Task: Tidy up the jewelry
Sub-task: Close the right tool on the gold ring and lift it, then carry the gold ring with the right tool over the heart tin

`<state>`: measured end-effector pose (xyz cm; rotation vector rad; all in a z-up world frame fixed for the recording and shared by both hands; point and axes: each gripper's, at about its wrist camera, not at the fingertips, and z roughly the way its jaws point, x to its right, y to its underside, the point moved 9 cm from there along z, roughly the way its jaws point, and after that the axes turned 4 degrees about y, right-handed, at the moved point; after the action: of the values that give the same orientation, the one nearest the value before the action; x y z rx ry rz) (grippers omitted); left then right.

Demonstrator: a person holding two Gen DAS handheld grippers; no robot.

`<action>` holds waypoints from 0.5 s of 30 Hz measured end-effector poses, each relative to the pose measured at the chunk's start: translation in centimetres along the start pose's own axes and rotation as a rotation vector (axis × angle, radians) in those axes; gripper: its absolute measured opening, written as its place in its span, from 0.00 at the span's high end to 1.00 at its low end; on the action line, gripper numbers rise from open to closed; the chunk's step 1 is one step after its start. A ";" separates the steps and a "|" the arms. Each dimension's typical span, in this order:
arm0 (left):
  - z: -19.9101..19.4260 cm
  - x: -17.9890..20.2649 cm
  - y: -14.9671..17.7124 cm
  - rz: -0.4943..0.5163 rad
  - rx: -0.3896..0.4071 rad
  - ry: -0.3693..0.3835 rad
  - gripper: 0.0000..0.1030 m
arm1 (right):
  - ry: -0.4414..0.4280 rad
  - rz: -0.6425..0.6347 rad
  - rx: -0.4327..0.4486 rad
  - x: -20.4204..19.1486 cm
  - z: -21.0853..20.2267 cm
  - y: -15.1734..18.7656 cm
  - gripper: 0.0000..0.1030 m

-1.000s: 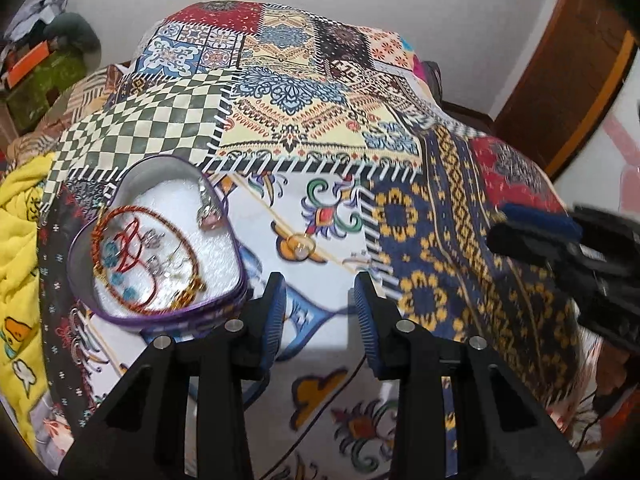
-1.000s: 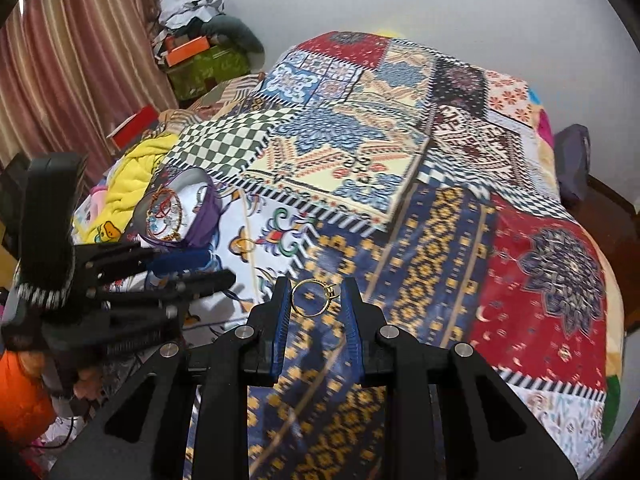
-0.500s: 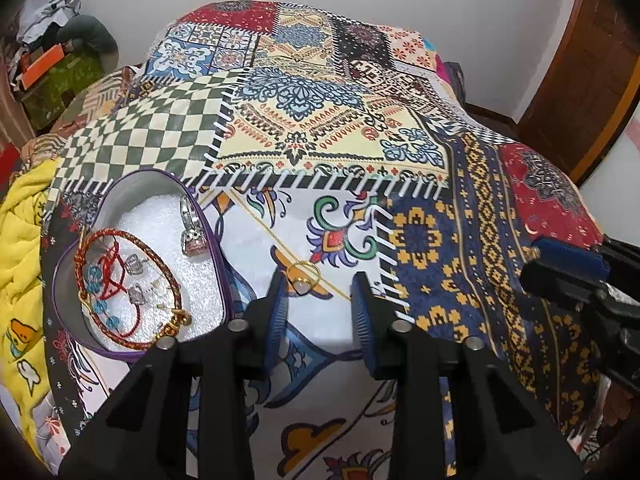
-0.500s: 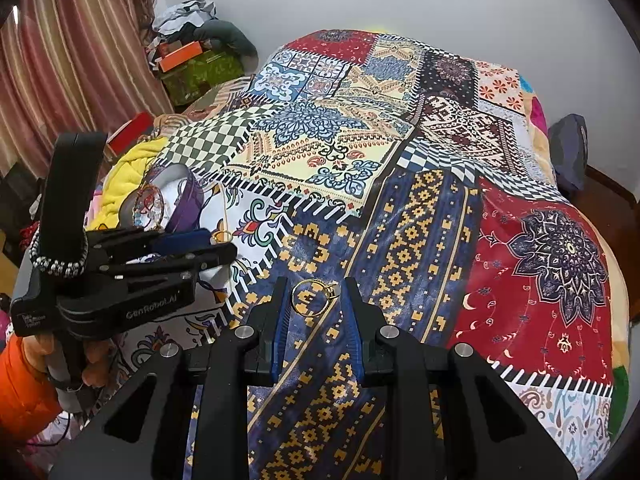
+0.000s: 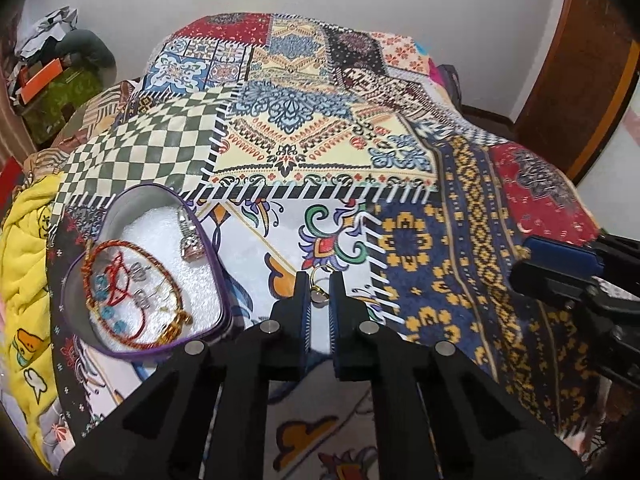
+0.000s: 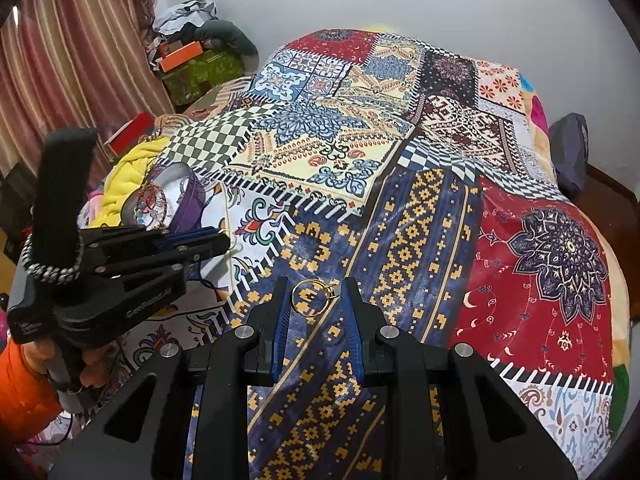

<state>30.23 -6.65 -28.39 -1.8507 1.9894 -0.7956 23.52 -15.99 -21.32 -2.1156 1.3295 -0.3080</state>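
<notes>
Gold wire is about all I can make out between my left gripper's (image 5: 319, 286) fingers: a small ring with a pale stone (image 5: 319, 295), pinched at the very tips, with most of its band hidden behind the blue pads. The jaws there are drawn nearly together around it. It hangs over the white floral patch of the patchwork bedspread (image 5: 328, 152), just right of the purple heart-shaped box (image 5: 120, 350).

That box holds a red-and-gold beaded bracelet (image 5: 132, 292), a red cord with blue beads, some silvery pieces too small to identify, and a silver ring with a pink stone (image 5: 188, 240) resting against the inner wall.

My right gripper (image 6: 316, 300) holds a larger gold ring (image 6: 311, 298) across a moderate gap, the band spanning from one pad to the other above the navy and yellow panel.

From the right wrist view, raised lettering runs along the left gripper's black body (image 6: 120, 280), but I cannot read it. A hand and an orange sleeve (image 6: 24, 392) are cut off at the lower left edge.
</notes>
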 end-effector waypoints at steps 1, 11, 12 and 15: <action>-0.5 0.0 0.0 -0.001 0.006 0.006 0.93 | 0.003 -0.004 0.006 -0.2 -0.3 -0.2 0.78; -7.7 -1.7 -2.0 -0.018 0.142 0.018 0.93 | 0.005 -0.042 0.078 -3.3 -2.7 -3.0 0.78; -8.4 -2.1 -2.2 -0.025 0.156 0.017 0.93 | 0.003 -0.050 0.086 -3.9 -3.0 -3.3 0.78; -10.6 -3.9 -2.6 -0.045 0.197 0.004 0.93 | -0.010 -0.065 0.106 -5.4 -3.4 -4.1 0.78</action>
<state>26.74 -0.90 -18.96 -1.7859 1.8052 -0.9718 22.28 -11.27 -15.50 -2.0716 1.2135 -0.3862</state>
